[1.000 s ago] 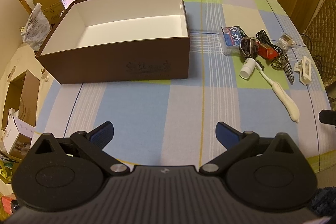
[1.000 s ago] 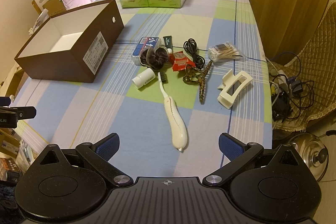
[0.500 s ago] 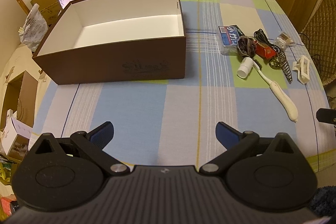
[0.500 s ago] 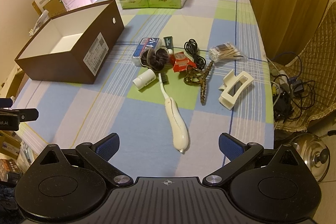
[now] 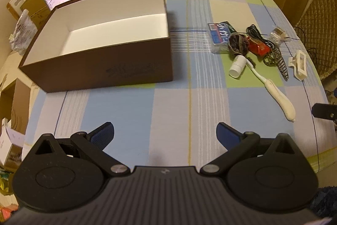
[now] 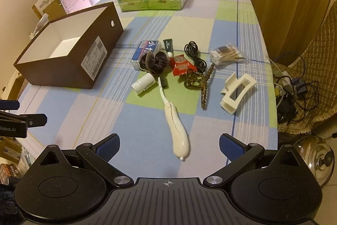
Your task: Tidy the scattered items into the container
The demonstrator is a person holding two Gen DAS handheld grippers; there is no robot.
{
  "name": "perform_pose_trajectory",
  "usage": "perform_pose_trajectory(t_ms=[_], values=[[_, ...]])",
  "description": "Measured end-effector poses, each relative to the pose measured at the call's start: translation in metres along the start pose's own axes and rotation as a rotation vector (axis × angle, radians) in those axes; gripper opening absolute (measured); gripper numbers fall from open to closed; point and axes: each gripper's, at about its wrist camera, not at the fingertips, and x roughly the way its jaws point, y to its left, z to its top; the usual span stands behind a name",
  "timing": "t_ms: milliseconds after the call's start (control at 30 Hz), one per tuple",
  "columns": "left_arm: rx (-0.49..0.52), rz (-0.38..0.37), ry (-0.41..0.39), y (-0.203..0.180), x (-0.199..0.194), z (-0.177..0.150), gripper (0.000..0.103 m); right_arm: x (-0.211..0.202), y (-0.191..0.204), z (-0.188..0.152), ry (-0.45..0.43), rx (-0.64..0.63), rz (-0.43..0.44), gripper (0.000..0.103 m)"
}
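The brown box (image 5: 101, 60) stands empty at the left of the checked surface (image 5: 134, 111). Right of it lie the scattered items: bottle (image 6: 143, 83), scrunchie (image 6: 154, 62), toothbrush (image 6: 175, 123), cable (image 6: 194, 55), swabs (image 6: 226, 54), clip (image 6: 237, 94). Left gripper (image 5: 165, 135) and right gripper (image 6: 169, 146) both hover with jaws released, holding nothing.

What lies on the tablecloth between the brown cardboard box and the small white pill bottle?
Nothing: in the right wrist view, only bare checked tablecloth separates the brown cardboard box from the small white pill bottle.
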Motion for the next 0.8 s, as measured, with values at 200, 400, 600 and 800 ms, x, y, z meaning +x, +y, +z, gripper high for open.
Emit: perform_pose_trajectory(t_ms=[200,400,600,800], values=[[0.060,-0.042,-0.007,-0.015,0.015,0.010,0.102,0.007,-0.002,0.002,-0.039,-0.034,0.010,0.103],[0.137,-0.122,-0.036,-0.029,0.031,0.021,0.102,0.023,-0.012,-0.002,-0.065,-0.039,0.009,0.103],[0.186,-0.161,-0.050,-0.041,0.048,0.034,0.102,0.041,-0.022,-0.008,-0.052,-0.043,0.013,0.103],[0.224,-0.202,-0.042,-0.049,0.069,0.045,0.102,0.066,-0.022,-0.009,-0.022,-0.078,0.040,0.072]])
